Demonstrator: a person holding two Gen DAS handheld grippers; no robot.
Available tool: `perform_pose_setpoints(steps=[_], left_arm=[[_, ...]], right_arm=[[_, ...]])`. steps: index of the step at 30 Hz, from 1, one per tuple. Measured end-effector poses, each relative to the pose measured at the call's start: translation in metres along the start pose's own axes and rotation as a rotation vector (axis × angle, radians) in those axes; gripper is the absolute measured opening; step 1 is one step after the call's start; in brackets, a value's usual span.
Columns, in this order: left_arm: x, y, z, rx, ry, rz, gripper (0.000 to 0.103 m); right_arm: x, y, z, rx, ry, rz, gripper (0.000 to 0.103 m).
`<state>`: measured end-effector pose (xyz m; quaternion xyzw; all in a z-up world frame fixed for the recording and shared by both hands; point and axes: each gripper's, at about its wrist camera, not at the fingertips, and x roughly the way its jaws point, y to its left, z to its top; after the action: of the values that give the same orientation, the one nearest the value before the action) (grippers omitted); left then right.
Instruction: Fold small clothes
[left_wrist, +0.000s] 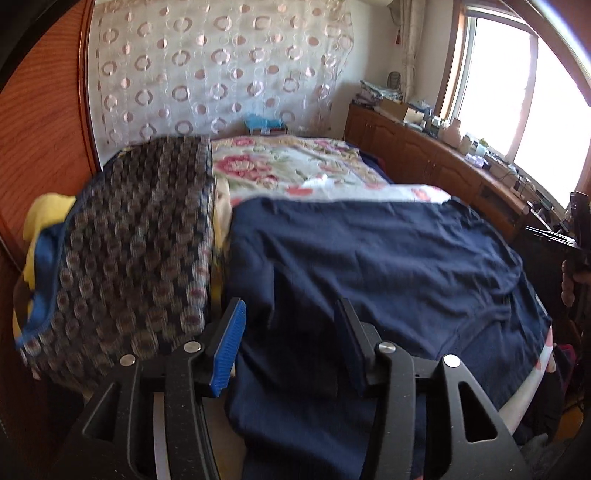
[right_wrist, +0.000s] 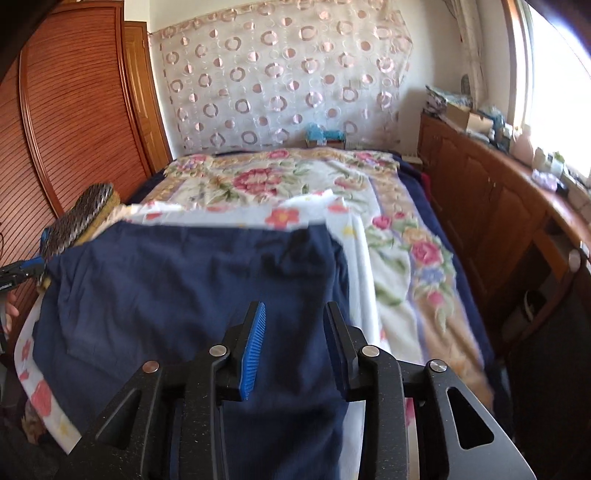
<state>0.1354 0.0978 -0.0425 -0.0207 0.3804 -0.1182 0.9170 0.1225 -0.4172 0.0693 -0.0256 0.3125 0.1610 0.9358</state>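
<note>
A navy blue garment (left_wrist: 388, 266) lies spread flat on the bed, wrinkled, with its far edge against a white floral sheet. It also fills the near left of the right wrist view (right_wrist: 192, 288). My left gripper (left_wrist: 291, 314) is open and empty, just above the garment's near left part. My right gripper (right_wrist: 295, 314) is open and empty above the garment's near right part, close to its right edge. Each gripper has one blue ribbed pad (left_wrist: 229, 347) and one dark pad.
A dark patterned cushion (left_wrist: 133, 254) stands left of the garment, with yellow cloth (left_wrist: 48, 218) behind it. A floral blanket (right_wrist: 406, 258) covers the bed's far and right side. A wooden cabinet (right_wrist: 498, 206) with clutter runs along the right. A wooden wardrobe (right_wrist: 74, 122) stands on the left.
</note>
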Motion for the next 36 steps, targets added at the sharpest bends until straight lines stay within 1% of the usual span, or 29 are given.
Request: perform_pose_setpoints(steps=[2, 4, 6, 10, 14, 18, 20, 24, 27, 30, 33, 34, 36], left_arm=[[0.006, 0.0, -0.011, -0.002, 0.025, 0.013, 0.051], [0.011, 0.001, -0.019, -0.013, 0.052, 0.006, 0.051], [0.014, 0.002, -0.022, -0.023, 0.064, 0.006, 0.051], [0.017, 0.0, -0.027, -0.02, 0.072, 0.014, 0.052], [0.023, -0.002, -0.027, -0.047, 0.076, 0.008, 0.052], [0.031, -0.002, -0.022, -0.057, 0.087, 0.013, 0.052], [0.035, -0.002, -0.019, -0.075, 0.089, 0.0, 0.052], [0.036, -0.005, -0.013, -0.092, 0.073, -0.018, 0.052], [0.036, -0.007, -0.008, -0.108, 0.064, -0.041, 0.052], [0.036, -0.011, -0.002, -0.129, 0.064, -0.036, 0.052], [0.024, -0.02, 0.001, -0.114, 0.033, -0.05, 0.052], [0.019, -0.021, 0.001, -0.105, 0.028, -0.051, 0.052], [0.009, -0.025, 0.003, -0.082, 0.014, -0.05, 0.052]], right_arm=[[0.003, -0.001, -0.011, 0.005, 0.029, -0.002, 0.034], [0.007, -0.004, -0.019, 0.031, 0.059, 0.004, 0.034], [0.013, -0.007, -0.025, 0.048, 0.085, 0.026, 0.034], [0.018, -0.006, -0.022, 0.051, 0.117, 0.035, 0.038], [0.029, -0.007, -0.008, 0.054, 0.126, 0.043, 0.039], [0.046, -0.017, 0.005, 0.102, 0.149, 0.049, 0.039], [0.049, -0.02, 0.01, 0.104, 0.13, 0.042, 0.039], [0.046, -0.023, 0.01, 0.088, 0.102, 0.025, 0.039], [0.047, -0.026, 0.008, 0.102, 0.088, 0.036, 0.039], [0.048, -0.026, 0.004, 0.095, 0.082, 0.032, 0.04], [0.05, -0.019, -0.004, 0.076, 0.079, 0.014, 0.04], [0.048, -0.011, -0.012, 0.07, 0.077, 0.008, 0.04], [0.048, -0.01, -0.014, 0.067, 0.075, 0.004, 0.041]])
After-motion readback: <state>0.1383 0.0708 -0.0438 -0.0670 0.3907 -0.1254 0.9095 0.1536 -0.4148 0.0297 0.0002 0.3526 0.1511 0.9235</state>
